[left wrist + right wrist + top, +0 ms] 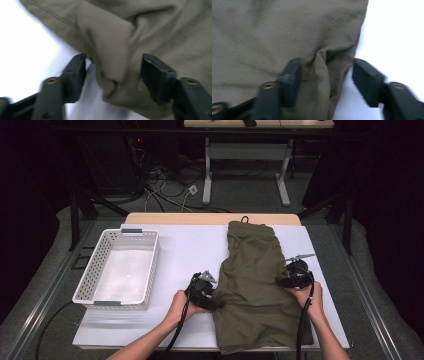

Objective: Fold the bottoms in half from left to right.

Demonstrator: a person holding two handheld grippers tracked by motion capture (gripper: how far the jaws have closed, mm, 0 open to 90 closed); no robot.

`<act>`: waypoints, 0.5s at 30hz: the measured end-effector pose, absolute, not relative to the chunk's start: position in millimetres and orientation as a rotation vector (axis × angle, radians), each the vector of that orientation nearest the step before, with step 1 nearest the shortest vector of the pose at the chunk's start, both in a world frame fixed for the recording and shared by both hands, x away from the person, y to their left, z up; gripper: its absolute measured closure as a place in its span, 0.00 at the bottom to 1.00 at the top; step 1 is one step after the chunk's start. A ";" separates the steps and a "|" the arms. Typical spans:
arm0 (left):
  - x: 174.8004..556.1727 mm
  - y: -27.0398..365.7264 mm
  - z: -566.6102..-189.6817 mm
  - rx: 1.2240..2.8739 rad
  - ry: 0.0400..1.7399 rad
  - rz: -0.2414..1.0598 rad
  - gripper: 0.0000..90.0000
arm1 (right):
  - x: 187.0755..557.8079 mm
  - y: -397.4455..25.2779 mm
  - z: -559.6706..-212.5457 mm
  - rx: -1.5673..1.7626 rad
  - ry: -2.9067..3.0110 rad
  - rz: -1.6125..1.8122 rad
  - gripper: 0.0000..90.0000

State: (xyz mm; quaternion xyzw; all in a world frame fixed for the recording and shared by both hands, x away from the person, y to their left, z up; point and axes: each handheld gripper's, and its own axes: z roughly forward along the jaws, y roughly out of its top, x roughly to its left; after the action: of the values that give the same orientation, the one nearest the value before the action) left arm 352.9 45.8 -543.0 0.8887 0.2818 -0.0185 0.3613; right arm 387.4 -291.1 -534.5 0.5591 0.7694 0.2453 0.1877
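Note:
An olive-green garment (252, 280) lies folded lengthwise on the white table top (185, 250), its drawstring end at the far side. My left gripper (215, 302) is at the garment's left edge. In the left gripper view it (115, 75) stands open, with a raised fold of the cloth (110, 50) between the jaws and a gap on each side. My right gripper (283, 280) is at the garment's right edge. In the right gripper view it (328, 77) is open too, with a pinched-up ridge of the cloth (322, 67) between its jaws.
A white plastic basket (150, 270) stands empty on the left part of the table. The person's forearms come in from the near edge. Beyond the table are the floor, cables and another desk's legs (207, 175).

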 end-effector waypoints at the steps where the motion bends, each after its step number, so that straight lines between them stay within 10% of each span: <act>1: 349.2 45.6 -541.2 2.290 0.719 -0.044 0.27 | 389.8 -290.9 -535.9 1.551 2.178 0.723 0.34; 10: 329.0 30.3 -548.8 2.371 0.671 -0.030 0.20 | 402.6 -291.6 -544.8 1.566 2.183 0.728 0.29; 15: 317.7 24.1 -551.0 2.390 0.632 0.136 0.45 | 405.6 -289.3 -548.8 1.579 2.178 0.739 0.32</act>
State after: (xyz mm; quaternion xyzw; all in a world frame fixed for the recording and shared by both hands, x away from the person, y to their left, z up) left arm 317.7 24.1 -551.0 0.9123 0.2412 0.0518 0.3268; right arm 405.6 -289.3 -548.8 0.5572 0.7687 0.2608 0.1751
